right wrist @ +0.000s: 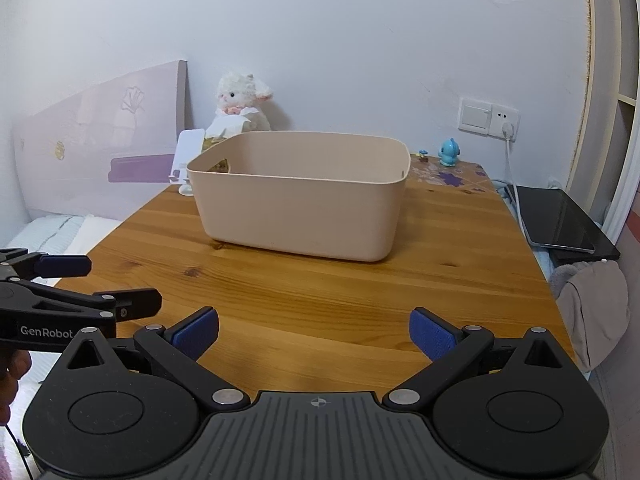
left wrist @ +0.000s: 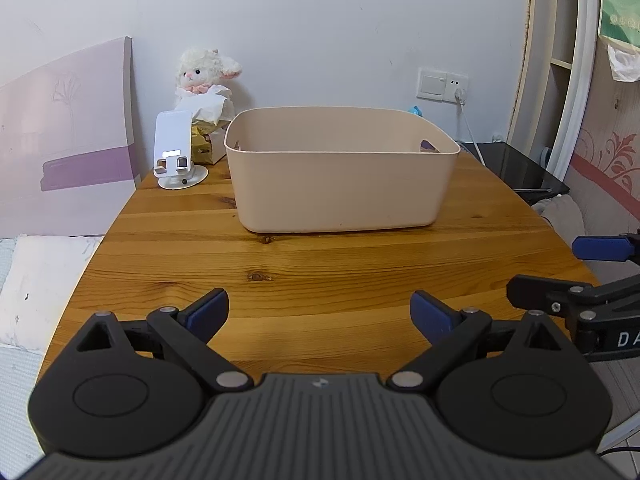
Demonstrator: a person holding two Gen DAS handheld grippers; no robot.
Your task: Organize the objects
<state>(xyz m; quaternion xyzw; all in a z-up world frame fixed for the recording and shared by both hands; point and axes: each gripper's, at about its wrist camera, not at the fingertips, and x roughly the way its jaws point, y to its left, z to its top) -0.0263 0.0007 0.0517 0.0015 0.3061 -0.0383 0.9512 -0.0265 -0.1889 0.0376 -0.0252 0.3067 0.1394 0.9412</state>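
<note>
Wooden table (left wrist: 280,272): left gripper (left wrist: 319,314), right gripper (right wrist: 314,332) level, side by side, jaws apart, facing bin (left wrist: 340,184).

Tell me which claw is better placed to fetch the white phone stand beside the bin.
Probably the left claw: the phone stand sits at the beige bin's left side, unobstructed in its view, half hidden from the right claw.

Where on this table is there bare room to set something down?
The wooden table is bare between the beige bin and both open grippers, left gripper, right gripper. The back-left corner is crowded: phone stand, plush lamb. A blue figurine sits back right.
</note>
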